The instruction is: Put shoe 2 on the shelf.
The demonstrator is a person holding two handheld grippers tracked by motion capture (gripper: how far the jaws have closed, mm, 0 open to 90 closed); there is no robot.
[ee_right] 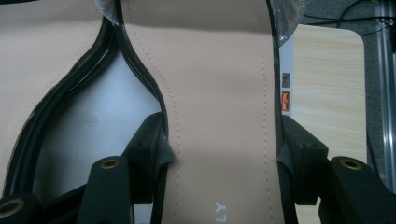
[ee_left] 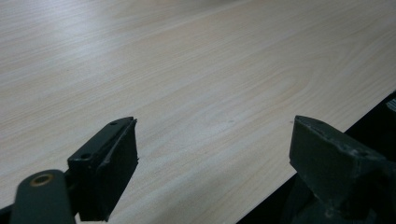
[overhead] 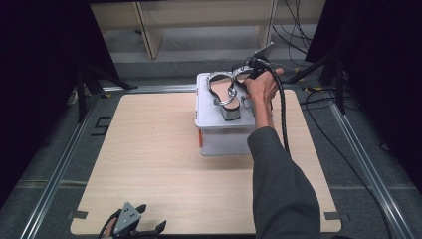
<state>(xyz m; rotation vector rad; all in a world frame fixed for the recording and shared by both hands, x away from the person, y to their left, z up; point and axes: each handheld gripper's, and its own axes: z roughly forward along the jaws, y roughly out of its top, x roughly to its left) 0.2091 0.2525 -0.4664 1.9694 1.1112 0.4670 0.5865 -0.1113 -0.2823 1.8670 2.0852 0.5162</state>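
Note:
A pair of high-heeled sandals (overhead: pixel 225 94) with silvery straps lies on top of a white box (overhead: pixel 211 119) at the far middle of the table. My right gripper (overhead: pixel 247 93) reaches down onto the right-hand sandal. In the right gripper view its jaws press on both edges of that sandal's beige insole (ee_right: pixel 219 93), so the right gripper (ee_right: pixel 224 149) is shut on it. The other sandal's insole (ee_right: pixel 42 56) lies to the left of it. My left gripper (overhead: pixel 151 217) rests low at the table's near left edge. There the left gripper (ee_left: pixel 215 154) stands open over bare wood, holding nothing.
The box has an orange latch (overhead: pixel 200 138) on its left side. The light wooden tabletop (overhead: pixel 149 159) is ringed by metal rails. A thick black cable (overhead: pixel 283 114) trails from the right gripper along the person's sleeve. Shelving and loose cables stand beyond the far edge.

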